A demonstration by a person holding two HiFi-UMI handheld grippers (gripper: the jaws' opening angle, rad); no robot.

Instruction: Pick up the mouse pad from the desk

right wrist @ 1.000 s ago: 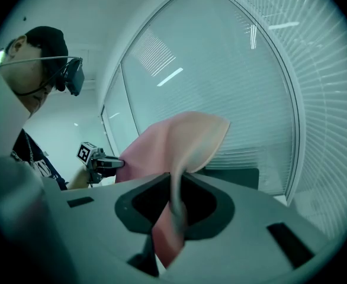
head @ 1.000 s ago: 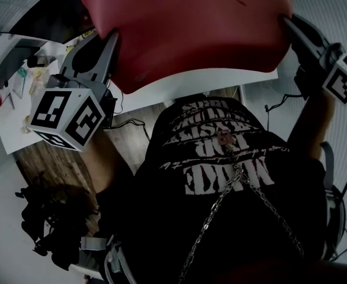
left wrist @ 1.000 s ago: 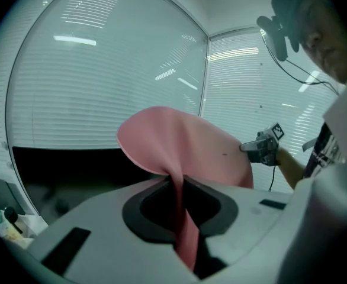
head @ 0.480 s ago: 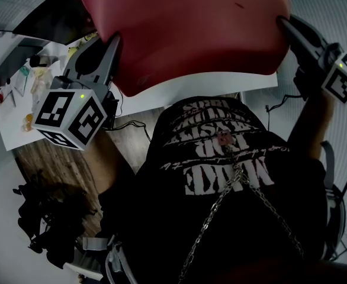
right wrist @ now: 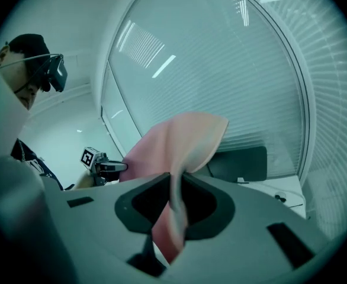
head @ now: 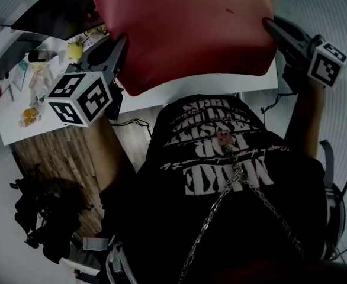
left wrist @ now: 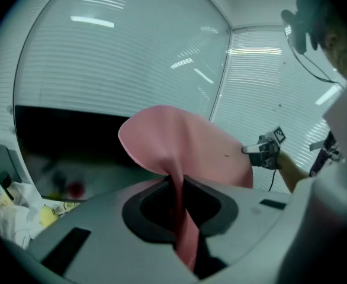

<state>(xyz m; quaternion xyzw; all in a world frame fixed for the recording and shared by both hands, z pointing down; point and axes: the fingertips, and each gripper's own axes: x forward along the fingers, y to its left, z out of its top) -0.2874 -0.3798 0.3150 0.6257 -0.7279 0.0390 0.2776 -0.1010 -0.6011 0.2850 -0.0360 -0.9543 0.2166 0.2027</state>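
Above desk point(head: 221, 81), left gripper point(head: 121, 41) and right gripper point(head: 267, 23) pinch mouse pad point(head: 185, 28)

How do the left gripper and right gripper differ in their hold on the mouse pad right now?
The left gripper clamps the left edge of the mouse pad; the right gripper clamps its right edge. In the head view the left gripper looks larger and sits lower than the right gripper. Shared: both are shut on the pad, holding it spread between them above the white desk.
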